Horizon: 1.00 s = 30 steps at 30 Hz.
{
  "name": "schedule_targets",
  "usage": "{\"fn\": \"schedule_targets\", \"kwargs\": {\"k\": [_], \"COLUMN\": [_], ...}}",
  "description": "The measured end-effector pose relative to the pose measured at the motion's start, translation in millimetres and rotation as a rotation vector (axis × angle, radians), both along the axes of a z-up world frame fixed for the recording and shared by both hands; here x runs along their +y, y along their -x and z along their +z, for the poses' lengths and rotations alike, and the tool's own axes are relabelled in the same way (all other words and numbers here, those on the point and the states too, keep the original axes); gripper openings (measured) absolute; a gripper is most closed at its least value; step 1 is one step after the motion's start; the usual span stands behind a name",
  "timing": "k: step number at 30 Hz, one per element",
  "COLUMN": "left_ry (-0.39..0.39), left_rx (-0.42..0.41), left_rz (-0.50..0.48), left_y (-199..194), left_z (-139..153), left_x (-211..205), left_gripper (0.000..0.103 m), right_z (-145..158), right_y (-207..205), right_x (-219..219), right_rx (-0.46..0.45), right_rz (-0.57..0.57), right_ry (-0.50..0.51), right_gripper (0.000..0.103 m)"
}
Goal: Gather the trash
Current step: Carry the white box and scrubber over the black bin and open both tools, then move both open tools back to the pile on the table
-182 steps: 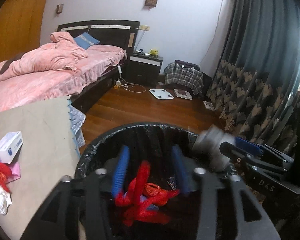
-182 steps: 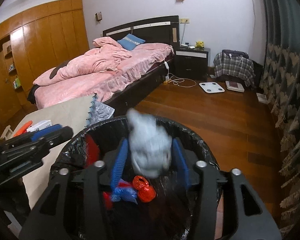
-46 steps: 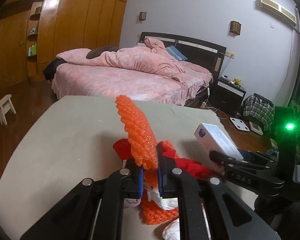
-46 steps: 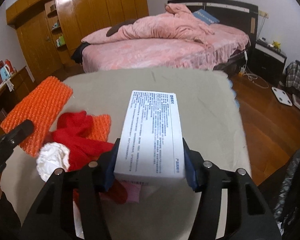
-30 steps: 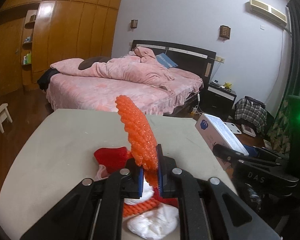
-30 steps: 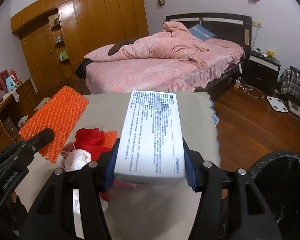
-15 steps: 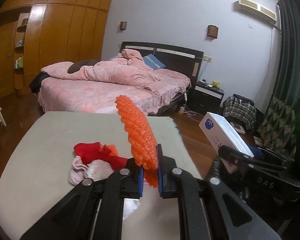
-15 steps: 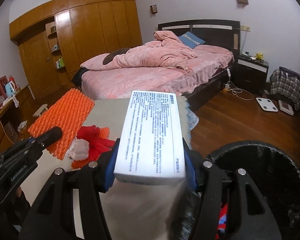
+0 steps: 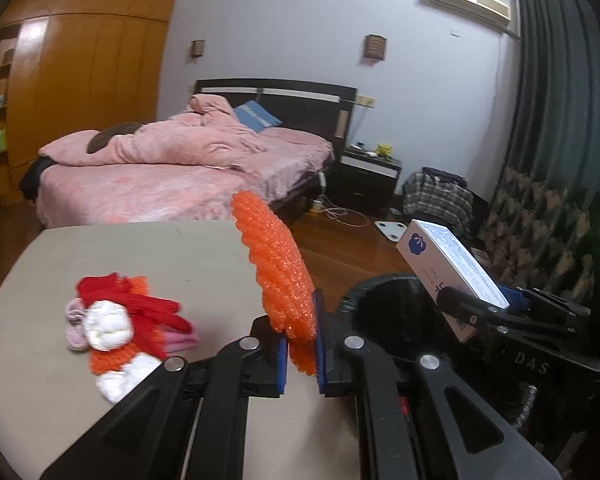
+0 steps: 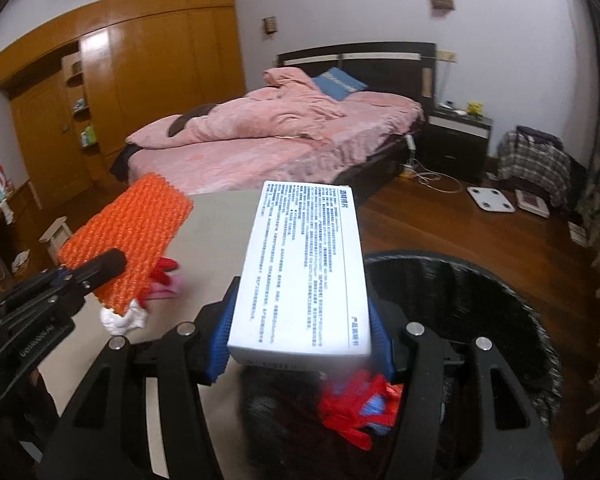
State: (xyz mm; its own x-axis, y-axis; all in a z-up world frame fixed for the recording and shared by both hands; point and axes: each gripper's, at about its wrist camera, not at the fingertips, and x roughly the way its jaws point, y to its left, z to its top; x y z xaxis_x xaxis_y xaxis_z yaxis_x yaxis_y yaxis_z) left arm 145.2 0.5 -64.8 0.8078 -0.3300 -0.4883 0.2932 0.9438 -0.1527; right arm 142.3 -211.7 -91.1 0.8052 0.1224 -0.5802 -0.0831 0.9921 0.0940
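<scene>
Two items of trash are held clear of the beige table, one per gripper, at the carrying stage of collection. Item one: an orange foam net sleeve, pinched on edge by its lower end in the left gripper, whose blue pads are clamped nearly together on it; the sleeve stands up and leans away from the fingers. Item two: a white printed carton, grasped across its width by the right gripper, the jaws standing about half apart on its two long sides, printed face up. The black-lined trash bin is seen just beside the table edge; the carton's near end is judged to overhang the rim already, with red and blue scraps visible inside below it, while the sleeve is placed short of the bin opening in the left wrist view. Next move, as judged: each item is to be brought fully over the opening and the jaws released, the sleeve needing the longer carry. Remaining on the table: a small heap of red, orange, white and pink scraps, not yet collected.
</scene>
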Motion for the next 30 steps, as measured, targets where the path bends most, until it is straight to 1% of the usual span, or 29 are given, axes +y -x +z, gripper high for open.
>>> {"fn": "schedule_targets", "kwargs": {"k": [10, 16, 19, 20, 21, 22, 23, 24, 25, 26, 27, 28, 29, 30], "left_ry": [0.006, -0.001, -0.001, -0.001, 0.005, 0.007, 0.006, 0.006, 0.006, 0.004, 0.001, -0.002, -0.004, -0.004], "left_rx": [0.028, 0.048, 0.060, 0.065, 0.075, 0.081, 0.082, 0.081, 0.080, 0.079, 0.076, 0.070, 0.062, 0.059], "left_rz": [-0.113, -0.184, -0.236, -0.245, -0.261, -0.268, -0.268, -0.266, -0.264, -0.258, -0.249, -0.235, -0.211, -0.198], "left_y": [-2.4, -7.6, -10.5, -11.2, -12.3, -12.8, -12.9, -12.3, -11.8, -11.0, -11.0, -10.1, -9.2, -9.1], "left_z": [-8.3, -16.6, -19.9, -21.6, -23.3, -24.4, -25.4, -26.1, -26.5, -27.1, -26.9, -27.1, -26.4, -25.6], "left_x": [-58.7, -95.3, -113.1, -118.4, -122.7, -125.2, -126.2, -125.5, -125.4, -122.6, -120.9, -117.8, -111.4, -107.3], "left_gripper": [0.011, 0.011, 0.011, 0.014, 0.024, 0.030, 0.040, 0.045, 0.046, 0.052, 0.060, 0.065, 0.071, 0.078], "right_z": [-21.6, -31.1, -34.6, -35.4, -35.8, -36.4, -36.6, -36.7, -37.0, -37.7, -38.0, -37.5, -37.7, -36.9], "right_y": [19.8, 24.5, 25.7, 26.1, 26.8, 27.8, 29.2, 30.3, 31.9, 32.6, 33.7, 33.4, 33.3, 32.6], "right_x": [-66.0, -95.5, -105.8, -108.8, -111.3, -114.5, -117.3, -119.1, -120.5, -121.5, -122.4, -123.3, -122.3, -122.2], "right_rx": [0.031, 0.048, 0.057, 0.058, 0.058, 0.055, 0.051, 0.048, 0.044, 0.040, 0.036, 0.033, 0.032, 0.031], "right_rz": [-0.134, -0.197, -0.225, -0.235, -0.247, -0.259, -0.269, -0.274, -0.280, -0.283, -0.287, -0.287, -0.283, -0.281], "right_ry": [0.007, 0.000, 0.007, 0.010, 0.012, 0.014, 0.020, 0.027, 0.038, 0.043, 0.045, 0.043, 0.038, 0.037], "right_gripper": [0.055, 0.055, 0.056, 0.063, 0.068, 0.076, 0.078, 0.079, 0.083, 0.088, 0.090, 0.092, 0.096, 0.097]}}
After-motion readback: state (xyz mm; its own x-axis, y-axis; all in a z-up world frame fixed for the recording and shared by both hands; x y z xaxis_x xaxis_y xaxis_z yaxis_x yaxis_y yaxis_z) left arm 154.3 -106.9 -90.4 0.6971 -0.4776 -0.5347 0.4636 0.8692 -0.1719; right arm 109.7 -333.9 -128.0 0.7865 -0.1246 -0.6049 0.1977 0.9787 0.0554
